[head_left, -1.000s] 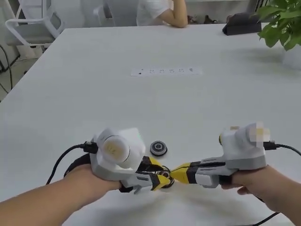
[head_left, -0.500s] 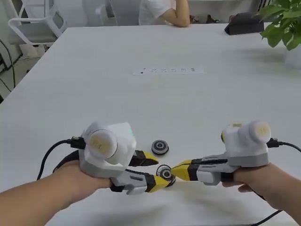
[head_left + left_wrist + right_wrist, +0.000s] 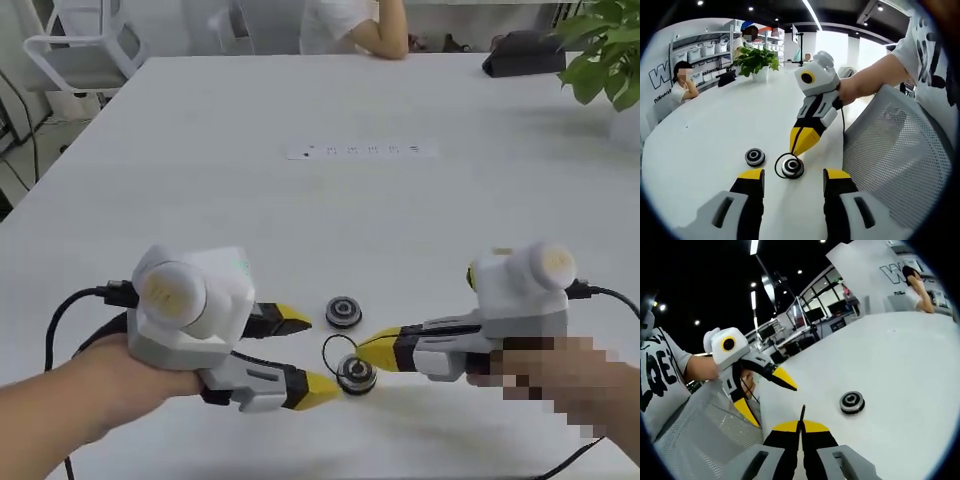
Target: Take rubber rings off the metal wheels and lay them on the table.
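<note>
Beside near wheel, pinching rubber ring w/ R gripper shut tight; L gripper gaping, empty. Risk: dragging unheld wheel along, or losing ring.

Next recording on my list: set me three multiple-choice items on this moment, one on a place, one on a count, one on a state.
1. Where is the free wheel, the one nothing touches? A. Flat on the table B. On the floor C. In a box
2. How many metal wheels are there? A. One B. Two C. Four
3. How does the left gripper stand? A. Shut on a wheel B. Shut on a ring C. Open
1 A: it lies there alone. 2 B: the free wheel, plus the second wheel whose rubber ring the right gripper pinches. 3 C: its jaws stand apart, gripping nothing.
</note>
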`<state>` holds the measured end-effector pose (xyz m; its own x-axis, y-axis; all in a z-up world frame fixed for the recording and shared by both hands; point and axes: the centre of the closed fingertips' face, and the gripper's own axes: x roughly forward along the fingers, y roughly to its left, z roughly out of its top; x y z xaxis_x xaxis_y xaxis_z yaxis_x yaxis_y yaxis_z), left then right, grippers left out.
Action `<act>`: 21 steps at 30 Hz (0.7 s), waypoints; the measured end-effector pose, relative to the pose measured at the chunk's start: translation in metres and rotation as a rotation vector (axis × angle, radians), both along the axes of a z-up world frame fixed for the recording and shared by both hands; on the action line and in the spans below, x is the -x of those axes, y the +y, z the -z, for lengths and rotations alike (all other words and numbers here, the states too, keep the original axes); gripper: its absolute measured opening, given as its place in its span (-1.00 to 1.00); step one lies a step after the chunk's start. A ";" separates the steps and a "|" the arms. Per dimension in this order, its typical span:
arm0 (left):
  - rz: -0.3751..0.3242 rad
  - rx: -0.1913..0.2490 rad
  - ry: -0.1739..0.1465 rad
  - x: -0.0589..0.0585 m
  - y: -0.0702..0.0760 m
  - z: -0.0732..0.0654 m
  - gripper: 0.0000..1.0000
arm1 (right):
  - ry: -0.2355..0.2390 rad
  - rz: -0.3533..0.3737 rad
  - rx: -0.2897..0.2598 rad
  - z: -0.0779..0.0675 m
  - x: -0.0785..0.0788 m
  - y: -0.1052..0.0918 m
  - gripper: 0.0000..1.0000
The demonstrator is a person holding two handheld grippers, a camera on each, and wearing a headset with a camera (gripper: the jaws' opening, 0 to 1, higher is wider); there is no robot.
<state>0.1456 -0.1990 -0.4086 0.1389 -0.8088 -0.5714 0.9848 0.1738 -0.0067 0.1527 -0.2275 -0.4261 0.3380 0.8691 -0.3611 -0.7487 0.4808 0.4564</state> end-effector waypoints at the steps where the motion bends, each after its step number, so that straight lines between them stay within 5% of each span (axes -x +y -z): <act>1: -0.007 -0.002 -0.002 -0.001 0.003 0.000 -0.09 | -0.002 -0.006 0.002 -0.001 0.000 0.002 -1.00; 21: -0.106 -0.009 -0.015 -0.014 0.043 -0.007 0.23 | -0.001 -0.105 0.047 0.002 -0.008 0.034 -1.00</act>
<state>0.1599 -0.1562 -0.4015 0.2320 -0.7837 -0.5762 0.9608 0.2771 0.0099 0.1603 -0.1940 -0.4286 0.2465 0.8818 -0.4021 -0.7966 0.4206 0.4341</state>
